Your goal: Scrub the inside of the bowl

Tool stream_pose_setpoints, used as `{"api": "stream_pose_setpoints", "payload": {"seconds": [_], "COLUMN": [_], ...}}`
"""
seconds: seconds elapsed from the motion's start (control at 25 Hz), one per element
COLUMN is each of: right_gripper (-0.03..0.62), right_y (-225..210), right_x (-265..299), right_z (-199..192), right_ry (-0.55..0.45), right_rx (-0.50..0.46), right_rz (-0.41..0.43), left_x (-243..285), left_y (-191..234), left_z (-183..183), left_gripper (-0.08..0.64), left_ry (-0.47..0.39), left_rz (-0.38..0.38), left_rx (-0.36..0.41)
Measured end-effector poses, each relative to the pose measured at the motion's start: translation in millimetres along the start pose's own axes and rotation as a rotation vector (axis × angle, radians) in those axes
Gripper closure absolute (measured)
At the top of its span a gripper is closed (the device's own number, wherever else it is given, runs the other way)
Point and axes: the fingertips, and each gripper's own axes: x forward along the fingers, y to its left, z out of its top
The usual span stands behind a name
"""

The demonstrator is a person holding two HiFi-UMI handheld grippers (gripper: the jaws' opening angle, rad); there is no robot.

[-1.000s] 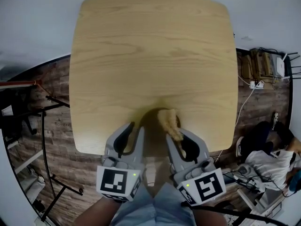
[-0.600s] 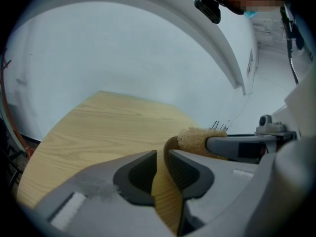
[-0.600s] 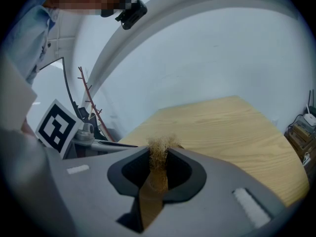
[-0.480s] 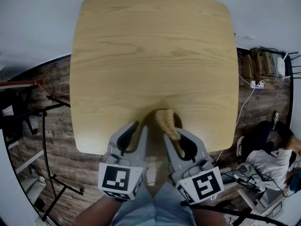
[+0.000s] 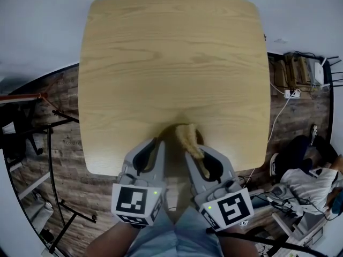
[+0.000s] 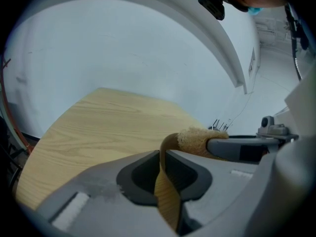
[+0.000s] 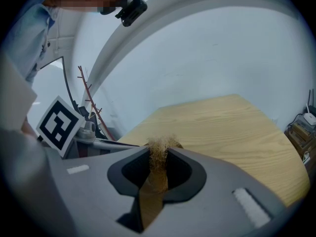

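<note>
"Two claws, and both pressed together?"

"Yes. The left gripper [image 5: 157, 145] pinches the thin rim of the bowl [image 5: 172, 135] at about 8 o'clock. The right gripper [image 5: 195, 154] pinches the scrubber [image 5: 188, 137]. The bowl sits at the 6 o'clock edge of the table [image 5: 171, 63], between them."

"How will it handle?"

"I judge the bowl wooden, light and stiff, so the rim is a good hold. The scrubber looks fibrous and soft. Its long axis points toward 11 o'clock, with the free end over the bowl."
</note>
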Motion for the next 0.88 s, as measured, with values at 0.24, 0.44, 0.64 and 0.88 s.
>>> {"api": "stream_pose_setpoints", "payload": {"seconds": [0.24, 0.44, 0.64, 0.88], "right_gripper": [0.525, 0.525, 0.526, 0.529], "right_y": [1.4, 3.3, 13.7, 29.1], "right_x": [2.2, 6.1, 19.7, 34.9], "right_z": [-4.5, -8.7, -12.0, -16.6], "right_ry": [0.007, 0.058, 0.151, 0.193], "right_rx": [-0.006, -0.041, -0.09, -0.124], "right_rz": [0.003, -0.006, 0.015, 0.103], "left_x": [-3.6, -8.5, -10.0, -7.8], "left_y": [3.8, -1.0, -4.3, -14.0], "left_z": [9.7, 15.7, 21.5, 31.2], "left_gripper": [0.525, 0.526, 0.526, 0.527], "left_ry": [-0.031, -0.029, -0.035, -0.048], "left_rz": [0.015, 0.019, -0.006, -0.054], "left_rx": [-0.024, 0.005, 0.044, 0.065]}}
